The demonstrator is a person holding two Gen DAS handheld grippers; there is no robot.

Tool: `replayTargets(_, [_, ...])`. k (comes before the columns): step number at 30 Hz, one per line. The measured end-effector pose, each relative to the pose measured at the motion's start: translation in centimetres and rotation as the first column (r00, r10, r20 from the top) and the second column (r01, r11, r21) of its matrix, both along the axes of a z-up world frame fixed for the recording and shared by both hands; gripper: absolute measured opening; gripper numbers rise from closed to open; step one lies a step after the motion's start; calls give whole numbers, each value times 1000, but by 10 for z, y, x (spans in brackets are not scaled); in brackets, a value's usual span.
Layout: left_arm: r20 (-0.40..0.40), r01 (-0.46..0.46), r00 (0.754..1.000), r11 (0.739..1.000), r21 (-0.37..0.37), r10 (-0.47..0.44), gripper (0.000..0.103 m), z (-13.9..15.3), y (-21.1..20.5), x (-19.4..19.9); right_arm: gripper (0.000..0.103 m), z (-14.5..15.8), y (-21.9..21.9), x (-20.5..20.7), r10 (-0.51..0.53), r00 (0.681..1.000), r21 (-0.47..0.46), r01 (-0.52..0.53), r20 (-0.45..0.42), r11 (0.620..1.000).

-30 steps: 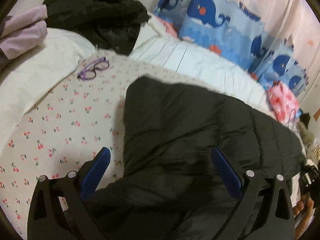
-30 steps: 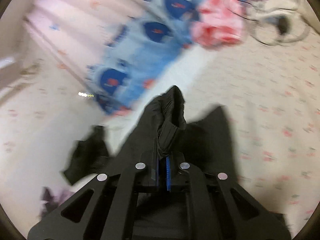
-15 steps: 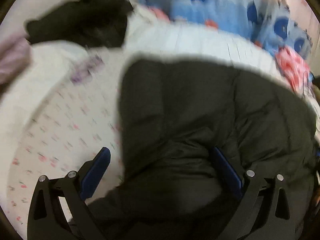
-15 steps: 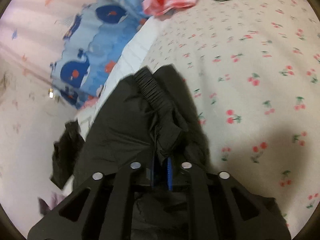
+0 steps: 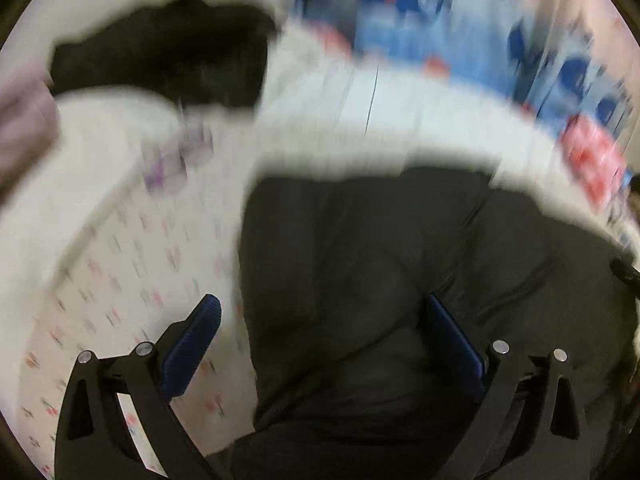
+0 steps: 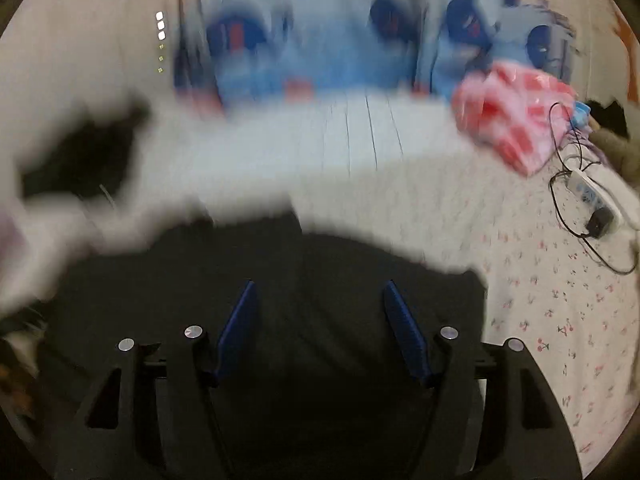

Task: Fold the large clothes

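Observation:
A black padded jacket (image 5: 392, 280) lies on the cherry-print bed sheet (image 5: 120, 264). It fills the lower middle of the left wrist view and the lower half of the right wrist view (image 6: 320, 264). My left gripper (image 5: 320, 320) is open above the jacket's left part, its left finger over the sheet. My right gripper (image 6: 320, 300) is open and empty just above the jacket. Both views are blurred by motion.
A second black garment (image 5: 168, 56) and a pink one (image 5: 20, 128) lie at the far left. Purple glasses (image 5: 172, 160) rest on the sheet. A whale-print curtain (image 6: 320, 40), a red-pink bag (image 6: 520, 120) and a power strip with cables (image 6: 588, 200) are at the back right.
My right gripper has let go of the jacket cuff it held, opened, and swung to face the curtain. The left view has shifted; the jacket lies flatter.

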State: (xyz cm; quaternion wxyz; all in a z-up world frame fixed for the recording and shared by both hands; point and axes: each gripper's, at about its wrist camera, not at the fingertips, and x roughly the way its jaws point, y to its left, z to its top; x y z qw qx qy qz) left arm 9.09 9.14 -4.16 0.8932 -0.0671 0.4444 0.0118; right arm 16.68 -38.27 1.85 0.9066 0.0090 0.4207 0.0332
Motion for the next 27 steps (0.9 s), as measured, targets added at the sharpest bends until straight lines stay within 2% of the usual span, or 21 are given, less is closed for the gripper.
replayTargets(2, [-40,25,999,994,-104,-30,98,-18,2,1,63,-32,-18,5,-34,999,129,39,-39,991])
replayTargets(3, [-55,25,998,992,-122,-32,98,-22,3,2,63,-39,-22,7,-43,997,154,53,-65,987])
replayTargets(6, [-58,30,998,995,-99,-36,97,-22,-1,1,63,-41,-24,8,-25,994,157,42,-106,987])
replayTargets(8, [-58,31,998,995,-91,-37,97,-13,-2,-2,63,-33,-29,6,-10,989,170,35,-145,985])
replayTargets(9, [-49,36,998,995,-96,-41,97,-4,-1,-4,63,-20,-36,-3,1,989,210,30,-147,977])
replayTargets(11, [25,42,999,992,-121,-40,97,23,13,-25,65,15,-63,-35,5,995,304,25,-98,953])
replayTargets(13, [73,23,997,991,-131,-14,97,44,36,-51,77,35,-87,-73,2,996,337,30,-94,941])
replayTargets(15, [41,26,999,991,-134,-21,97,49,55,-67,83,40,-112,-116,17,990,349,33,-138,937])
replayTargets(17, [-10,19,1000,993,-117,-20,97,44,74,-90,83,34,-138,-166,38,980,392,43,-197,919])
replayTargets(18, [-40,23,999,994,-110,-27,97,39,85,-107,83,30,-145,-182,47,973,421,53,-224,905])
replayTargets(19, [-63,34,997,993,-114,-41,97,34,90,-118,83,22,-152,-205,66,962,478,71,-264,876])
replayTargets(22, [-163,42,984,982,-182,-72,97,9,114,-163,83,2,-165,-264,130,936,599,99,-327,794])
replayTargets(23, [-183,41,980,977,-208,-80,97,4,118,-174,83,1,-166,-277,147,932,617,95,-330,781])
replayTargets(26, [-236,45,963,944,-327,-128,97,-15,131,-212,83,-10,-167,-319,223,927,729,74,-302,681])
replayTargets(27, [-233,55,962,937,-345,-142,97,-18,132,-222,83,-9,-167,-328,233,927,745,68,-292,664])
